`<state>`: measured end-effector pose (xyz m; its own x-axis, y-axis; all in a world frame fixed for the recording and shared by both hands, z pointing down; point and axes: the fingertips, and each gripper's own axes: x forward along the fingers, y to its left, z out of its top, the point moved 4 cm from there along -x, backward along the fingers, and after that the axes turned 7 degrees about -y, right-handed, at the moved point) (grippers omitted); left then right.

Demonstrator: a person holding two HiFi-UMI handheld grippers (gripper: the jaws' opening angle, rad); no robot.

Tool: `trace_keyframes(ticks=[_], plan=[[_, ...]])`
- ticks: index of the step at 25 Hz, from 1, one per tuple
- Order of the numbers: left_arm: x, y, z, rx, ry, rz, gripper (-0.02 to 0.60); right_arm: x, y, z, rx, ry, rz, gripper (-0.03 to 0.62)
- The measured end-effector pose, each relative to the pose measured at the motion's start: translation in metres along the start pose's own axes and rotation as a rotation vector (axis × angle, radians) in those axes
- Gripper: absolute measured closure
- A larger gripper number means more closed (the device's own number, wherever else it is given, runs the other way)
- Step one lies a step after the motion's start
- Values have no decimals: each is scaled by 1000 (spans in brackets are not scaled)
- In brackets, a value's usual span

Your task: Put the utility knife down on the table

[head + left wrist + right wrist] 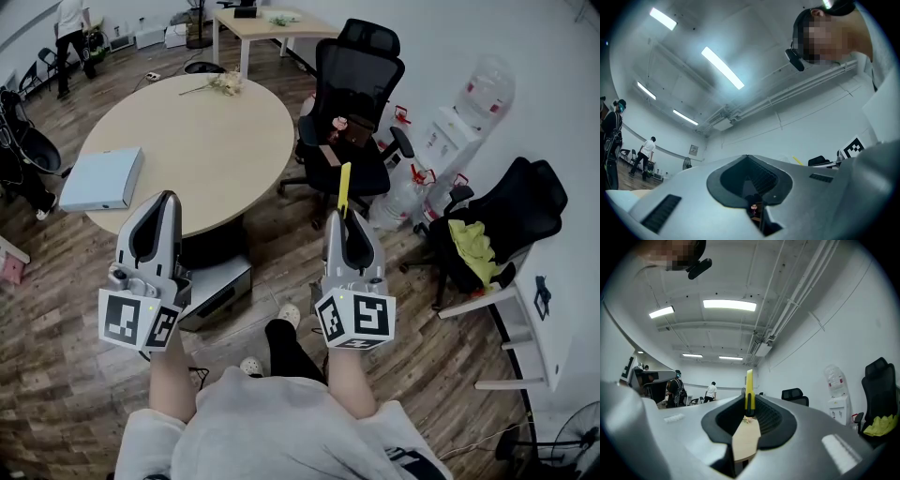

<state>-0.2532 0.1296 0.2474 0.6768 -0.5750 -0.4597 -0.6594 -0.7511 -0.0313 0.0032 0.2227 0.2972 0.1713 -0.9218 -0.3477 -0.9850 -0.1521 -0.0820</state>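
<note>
- Right tool [344,220]: clamped on the knife [344,186], which stands upright in the air beside the table [216,141].
- Left tool [167,199]: jaws together, empty.
- Step, as we judge: carrying. Next we reach over the table, lower, release.

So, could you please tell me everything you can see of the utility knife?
The utility knife is slim, yellow and plastic-looking, with a dark strip along its narrow edge. Its lower end is clamped between the right gripper's jaws; the rest pokes out past them. It hangs in the air, not on the table.

Both the left gripper [166,199] and right gripper [340,218] are grey.
</note>
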Motion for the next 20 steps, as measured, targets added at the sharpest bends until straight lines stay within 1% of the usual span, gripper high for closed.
trace_keyframes(ticks=[6,15,20], plan=[[39,15,-21,18,4,25,575,49,-20,-16,10,-3,23,519],[126,35,-50,56,-14,69,575,151,-61,-32,27,-27,96,519],[167,39,-67,69,-29,104,575,195,-87,-40,34,-34,130,519]])
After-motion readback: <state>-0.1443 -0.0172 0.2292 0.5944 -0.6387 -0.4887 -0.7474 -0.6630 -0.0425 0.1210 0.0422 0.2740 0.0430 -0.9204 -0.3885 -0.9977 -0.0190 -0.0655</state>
